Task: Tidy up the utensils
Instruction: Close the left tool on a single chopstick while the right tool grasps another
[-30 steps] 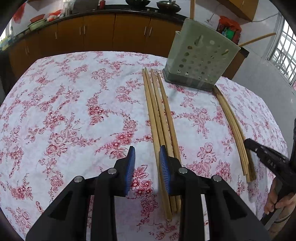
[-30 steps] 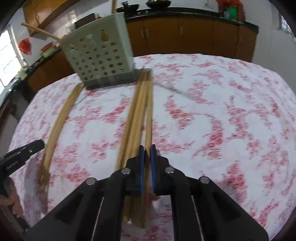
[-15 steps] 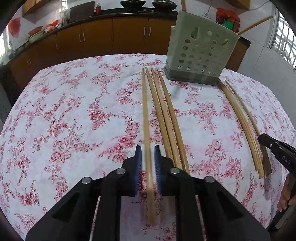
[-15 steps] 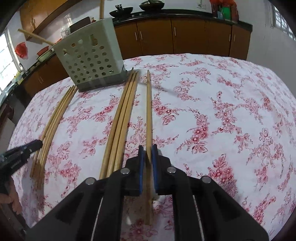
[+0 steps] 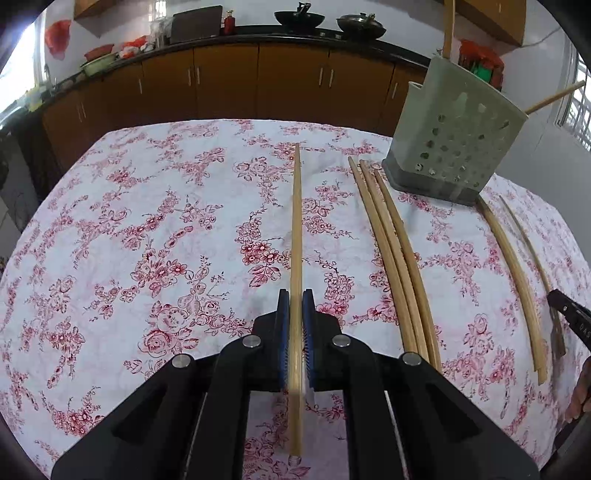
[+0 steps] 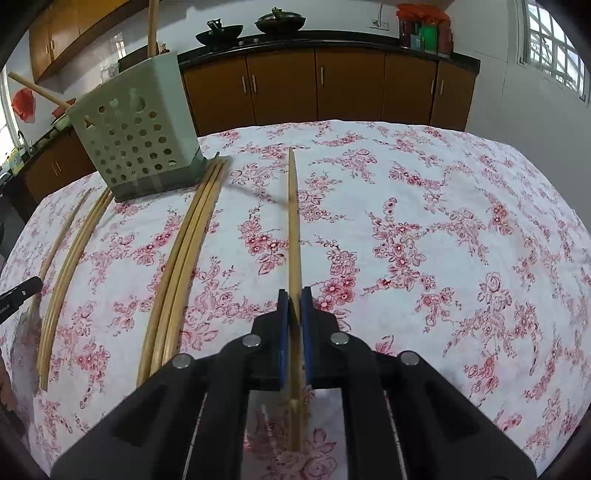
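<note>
Chopsticks status, per view:

Left wrist view:
- left gripper [image 5: 296, 306] is clamped on a single wooden chopstick, the left-claw chopstick [image 5: 296, 236]. Blue pads [image 5: 283, 332] press it from both sides.
- The stick runs straight ahead along the fingers. Its near end pokes back behind the pads and its far tip is over the floral tablecloth [image 5: 147, 221].
- Can't tell whether it is touching the cloth.
- A bundle of three chopsticks [image 5: 391, 251] lies on the cloth to the right, side by side and touching. Their far ends are just beside the base of the grey-green perforated utensil holder [image 5: 454, 147].
- The holder stands upright at the far right of the table. One stick [image 5: 448, 29] stands up out of it and another [image 5: 554, 98] leans out to the right.
- More loose chopsticks [image 5: 513, 266] lie further right, well apart from the bundle.
- A black tool tip [image 5: 570, 319] shows at the right edge, near them.

Right wrist view:
- right gripper [image 6: 294, 302] is also closed on one stick, the right-claw chopstick [image 6: 293, 221], which points ahead.
- Its shadow falls on the cloth, offset to the left of the far tip, so that end is off the cloth.
- A short wooden end shows behind the pads. Can't tell whether it is a second stick.
- The holder [image 6: 136, 136] is at far left, with the three-stick bundle [image 6: 188, 251] touching its base corner.
</note>
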The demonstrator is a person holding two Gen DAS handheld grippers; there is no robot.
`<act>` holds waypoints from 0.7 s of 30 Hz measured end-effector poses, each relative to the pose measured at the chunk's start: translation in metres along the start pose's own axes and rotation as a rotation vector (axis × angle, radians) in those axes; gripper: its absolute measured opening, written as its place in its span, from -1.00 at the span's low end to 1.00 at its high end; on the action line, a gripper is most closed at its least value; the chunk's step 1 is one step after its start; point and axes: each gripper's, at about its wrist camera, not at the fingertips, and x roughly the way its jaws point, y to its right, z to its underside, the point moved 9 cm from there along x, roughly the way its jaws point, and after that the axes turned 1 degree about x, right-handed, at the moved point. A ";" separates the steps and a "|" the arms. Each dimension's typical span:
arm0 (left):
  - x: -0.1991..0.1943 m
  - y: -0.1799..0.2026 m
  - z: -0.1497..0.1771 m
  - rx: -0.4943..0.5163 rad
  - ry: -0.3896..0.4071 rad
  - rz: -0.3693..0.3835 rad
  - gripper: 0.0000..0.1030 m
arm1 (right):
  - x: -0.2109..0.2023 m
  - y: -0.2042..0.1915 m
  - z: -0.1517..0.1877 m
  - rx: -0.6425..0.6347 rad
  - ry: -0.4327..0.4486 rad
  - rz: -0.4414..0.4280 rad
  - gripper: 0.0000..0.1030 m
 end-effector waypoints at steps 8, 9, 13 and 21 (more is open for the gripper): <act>0.001 -0.001 -0.002 -0.035 0.002 0.037 -0.82 | 0.000 0.000 0.001 0.019 0.000 -0.023 -0.81; 0.001 -0.001 -0.002 -0.036 0.002 0.037 -0.82 | 0.000 0.000 0.001 0.019 0.000 -0.023 -0.81; 0.000 -0.002 -0.002 -0.045 0.003 0.047 -0.82 | 0.000 0.001 0.001 0.017 0.000 -0.020 -0.81; -0.001 -0.005 -0.002 -0.053 0.004 0.057 -0.82 | 0.000 0.000 0.000 0.010 0.000 -0.012 -0.81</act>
